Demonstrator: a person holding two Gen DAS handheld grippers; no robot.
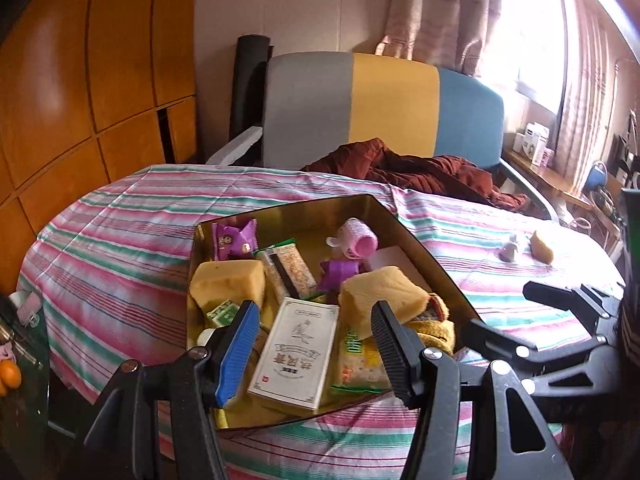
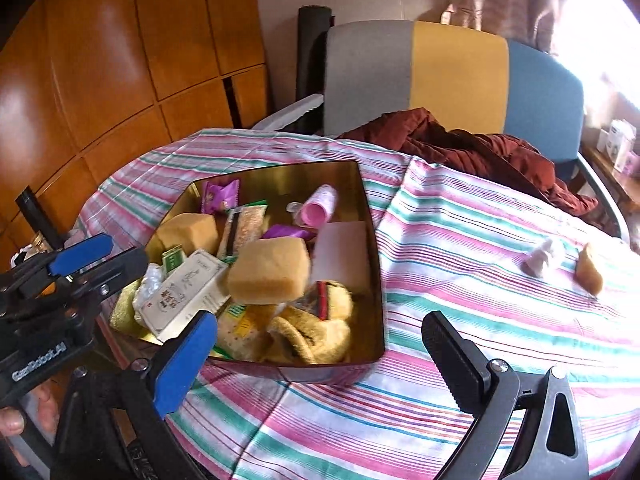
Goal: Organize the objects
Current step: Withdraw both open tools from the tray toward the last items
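**Both grippers empty over gold box**

Right gripper point(image 2: 320, 356) spread wide, nothing between jaws. Left gripper point(image 1: 316, 344) half-spread, empty, above white carton point(image 1: 294, 354). Gold box point(image 2: 372, 280) on striped table point(image 2: 460, 240), crammed with sponges and snack packets. Farther right: small white figure point(image 2: 542, 260), lone sponge point(image 2: 589, 269).

One gold tin point(image 2: 372, 264). Inside: two yellow sponge blocks point(image 2: 270, 270), two purple sachets point(image 2: 219, 196), one pink roller point(image 2: 318, 208), one white carton point(image 2: 188, 292), one cereal bar point(image 2: 244, 228). On striped cloth point(image 2: 460, 280): one sponge piece point(image 2: 589, 269), one small pale object point(image 2: 540, 260).
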